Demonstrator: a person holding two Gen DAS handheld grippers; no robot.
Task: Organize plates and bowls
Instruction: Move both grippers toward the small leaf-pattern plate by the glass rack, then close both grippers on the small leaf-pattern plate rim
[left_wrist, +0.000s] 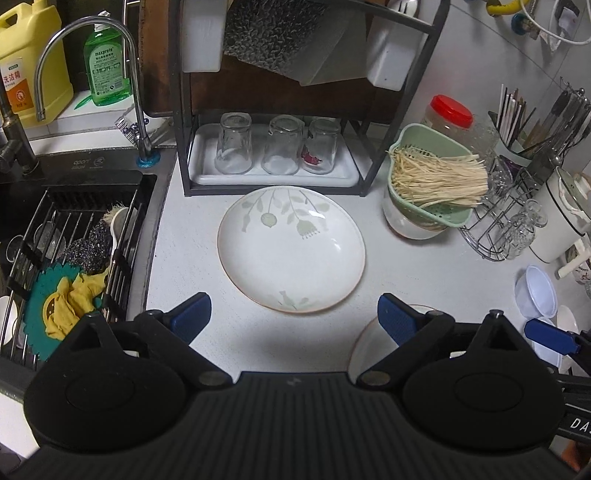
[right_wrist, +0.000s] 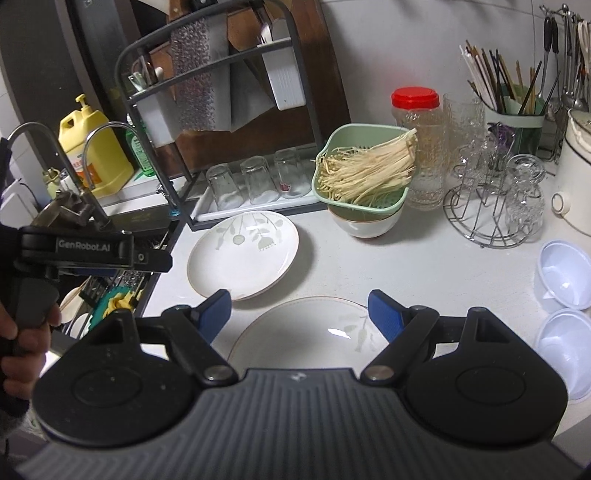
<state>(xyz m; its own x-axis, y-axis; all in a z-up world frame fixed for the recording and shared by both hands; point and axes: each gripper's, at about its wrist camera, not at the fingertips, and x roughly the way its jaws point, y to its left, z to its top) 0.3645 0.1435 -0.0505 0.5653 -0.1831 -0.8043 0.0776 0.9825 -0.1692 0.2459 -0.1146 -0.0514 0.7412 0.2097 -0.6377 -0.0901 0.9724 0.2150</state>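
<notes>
Both claws are hanging wide open and empty: left claw (left_wrist: 293, 317) is facing the far plate (left_wrist: 291, 249) on the table (left_wrist: 424, 266), right claw (right_wrist: 299, 314) is over the near plate (right_wrist: 310, 332), likely lining up rim grabs for stacking.

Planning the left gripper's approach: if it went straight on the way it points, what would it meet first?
Most likely the leaf-patterned plate lying flat on the counter; the open left gripper frames it, nothing between. Depth is uncertain.

White leaf-patterned plate (left_wrist: 291, 251), pale green colander (left_wrist: 424, 184), red-lidded jar (left_wrist: 448, 114)
</notes>
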